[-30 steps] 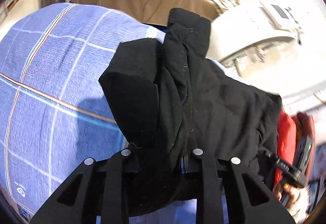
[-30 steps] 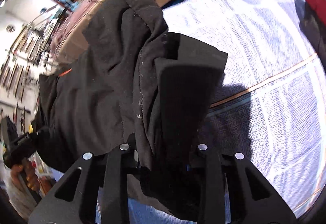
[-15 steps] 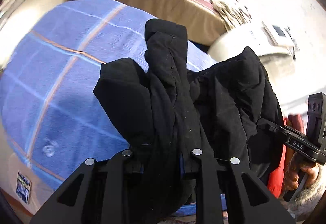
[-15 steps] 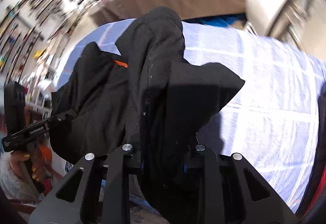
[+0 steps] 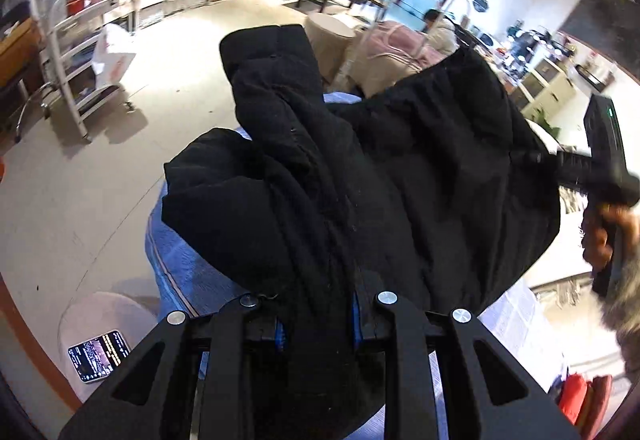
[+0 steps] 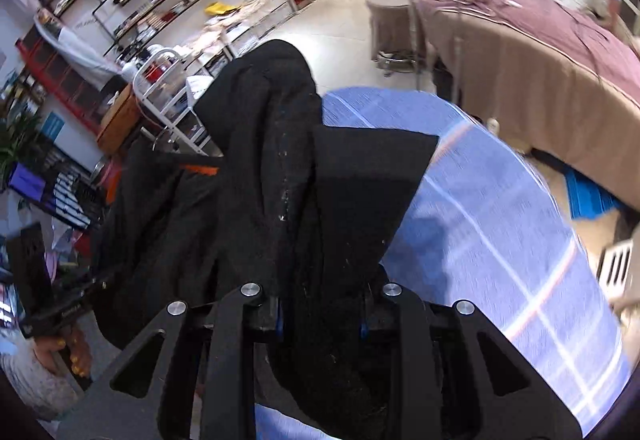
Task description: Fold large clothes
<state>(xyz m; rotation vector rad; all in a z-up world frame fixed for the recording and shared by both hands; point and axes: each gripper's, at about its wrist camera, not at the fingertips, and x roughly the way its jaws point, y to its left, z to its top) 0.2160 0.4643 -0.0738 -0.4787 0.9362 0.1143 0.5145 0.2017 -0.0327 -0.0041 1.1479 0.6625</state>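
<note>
I have a bunched edge of the black garment (image 5: 400,167) pinched in each gripper. My left gripper (image 5: 316,320) has its fingers pressed in on a thick wad of the cloth, and my right gripper (image 6: 320,314) does the same on another wad, with the fabric filling the gap between the jaws in both views. The garment hangs in the air between my two grips, lifted above the bed with the blue checked cover (image 6: 500,240); I cannot tell whether its lower hem touches the cover.

To do this step well, I judge I should keep both pinches firm, hold the two grips level with each other, and draw them apart until the cloth between them goes taut and flat. Only then should I lower it, so that it lands smooth instead of in a heap. The wads are thick, so a slip looks unlikely, but a folded flap stands up beyond each grip and may need shaking out.

For room: the cover's far edge curves round just beyond the hanging cloth in the right view, and its right side lies bare, so laying the garment there looks best. Past the far edge, a white trolley (image 5: 76,51) stands to the left and another bed with a pink cover (image 6: 540,51) to the right, both well apart from me. A phone (image 5: 98,358) lies on a pale stool low at my left, near the bed's edge, so I should keep my swing clear of it.
</note>
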